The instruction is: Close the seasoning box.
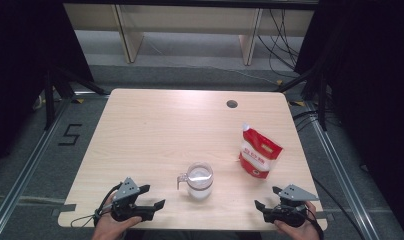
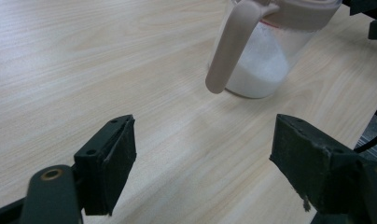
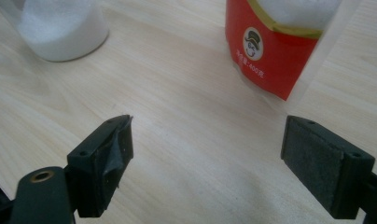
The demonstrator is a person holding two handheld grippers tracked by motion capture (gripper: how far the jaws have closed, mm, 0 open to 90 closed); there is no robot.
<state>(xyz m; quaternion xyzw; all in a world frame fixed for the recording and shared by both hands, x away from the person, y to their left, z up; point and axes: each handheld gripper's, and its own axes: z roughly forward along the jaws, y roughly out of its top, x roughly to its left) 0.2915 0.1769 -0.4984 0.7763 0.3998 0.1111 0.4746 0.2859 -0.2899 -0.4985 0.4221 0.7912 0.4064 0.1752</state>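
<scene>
— Label check? The red-and-white pouch [image 1: 259, 154] at the table's [image 1: 155, 125] right shows a hatted mascot — small print unreadable.
— Clear jug [image 1: 199, 181], pinkish handle, white powder, sits mid-front. Left gripper [image 1: 154, 196] and right gripper [image 1: 266, 197] both gape, empty.

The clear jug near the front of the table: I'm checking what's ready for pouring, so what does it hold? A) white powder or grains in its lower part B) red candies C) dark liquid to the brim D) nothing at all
A: the clear jug shows a white granular fill in its lower part, seen through its wall in the left gripper view, with its pale handle in front.
</scene>
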